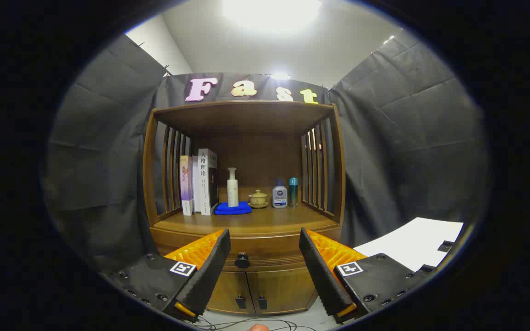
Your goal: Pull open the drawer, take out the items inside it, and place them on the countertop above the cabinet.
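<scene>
Gripper view: the gripper [265, 257] is spread wide with nothing between its 2 fingers, aimed level at the front of a wooden cabinet [246, 285]. The drawer [265, 250] sits shut under the worktop [246, 223], and its round dark knob [242, 260] shows in the gap between the fingers, nearer the left one and well beyond the tips. By my reading, this is the approach to the first step: the drawer is not yet pulled open, and whatever lies inside is hidden.

The next move calls for carrying the gripper forward and slightly left until the knob lies between the fingers, closing on it, then drawing straight back. The knob is small and round, so an off-centre closure could slip off it.

On the worktop stand 3 upright books [199, 181], a pump bottle [233, 187] on a folded blue cloth [233, 208], a lidded tea bowl [258, 199], a small white bottle [279, 196] and a teal can [293, 191]; bare wood remains along the front edge for the items. Below the drawer are 2 closed cabinet doors [251, 292].
</scene>
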